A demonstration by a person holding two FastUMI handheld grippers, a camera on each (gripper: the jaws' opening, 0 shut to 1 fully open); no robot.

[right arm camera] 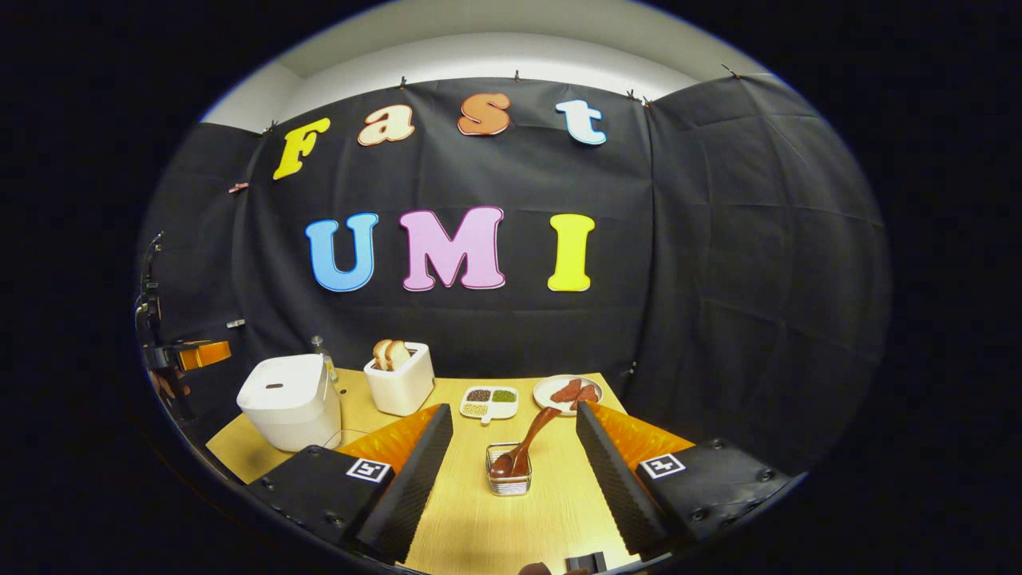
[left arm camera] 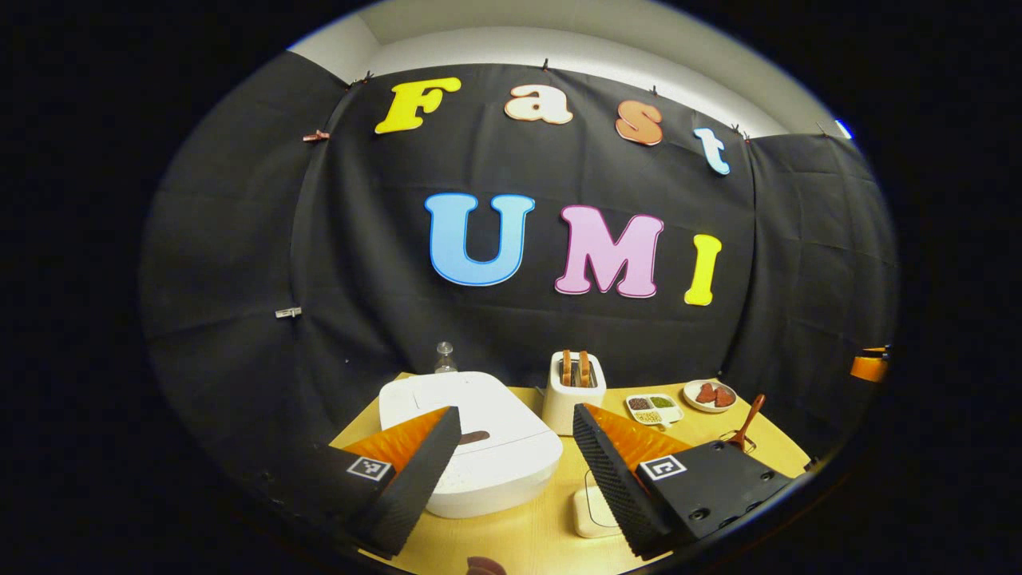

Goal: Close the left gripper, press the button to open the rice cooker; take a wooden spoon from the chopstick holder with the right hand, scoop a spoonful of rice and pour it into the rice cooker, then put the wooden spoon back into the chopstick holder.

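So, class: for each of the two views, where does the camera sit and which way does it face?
Left gripper view: rides the left gripper, facing the rice cooker and back wall; open jaws below.
Right gripper view: rides the right gripper, facing the chopstick holder with the wooden spoon; open jaws below.
Shared: rice cooker, toaster, table.

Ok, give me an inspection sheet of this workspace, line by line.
Surface: wooden table, tidy.
Job's things: rice cooker lid shut; wooden spoon standing in the clear holder; divided dish of grains.
Clutter: toaster with bread, plate of reddish food, bottle, small white box.
Grippers: left gripper open over the cooker; right gripper open facing the spoon.
Cables: thin cord by the cooker.
Surroundings: black cloth wall.
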